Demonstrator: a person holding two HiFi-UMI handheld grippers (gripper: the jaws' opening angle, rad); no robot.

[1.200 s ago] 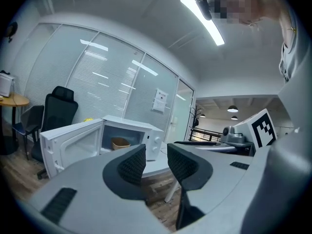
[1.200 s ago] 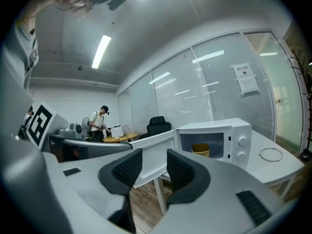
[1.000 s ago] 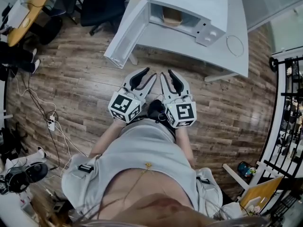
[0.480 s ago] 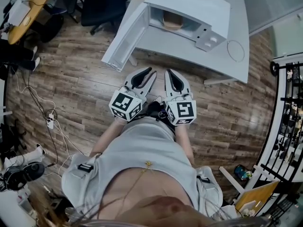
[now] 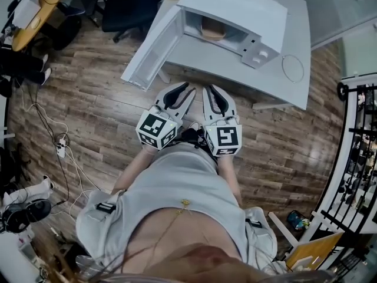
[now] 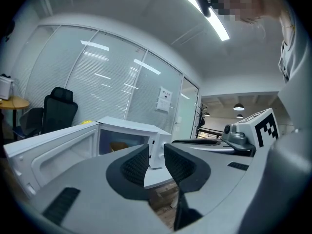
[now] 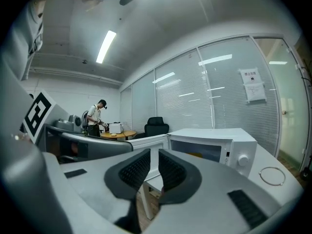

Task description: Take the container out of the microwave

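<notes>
The white microwave (image 5: 232, 13) stands on a white table (image 5: 294, 81) with its door (image 5: 150, 49) swung open to the left. A tan container (image 5: 212, 28) sits inside the cavity; the same container (image 6: 117, 146) shows in the left gripper view and the container (image 7: 195, 155) in the right gripper view. My left gripper (image 5: 189, 89) and right gripper (image 5: 209, 88) are side by side over the floor, short of the table edge, both pointing at the microwave. The left gripper (image 6: 156, 152) has a narrow gap and holds nothing. The right gripper (image 7: 154, 162) jaws are opening, with nothing between them.
A loop of cable (image 5: 293, 56) lies on the table right of the microwave. A black office chair (image 5: 126, 5) and a yellow round table (image 5: 35, 10) stand at the far left. Cables and a power strip (image 5: 62, 152) trail on the wood floor. A person (image 7: 95, 118) stands far off.
Both grippers have moved a little closer to the table and microwave. The right gripper's jaws stand narrower than a second ago.
</notes>
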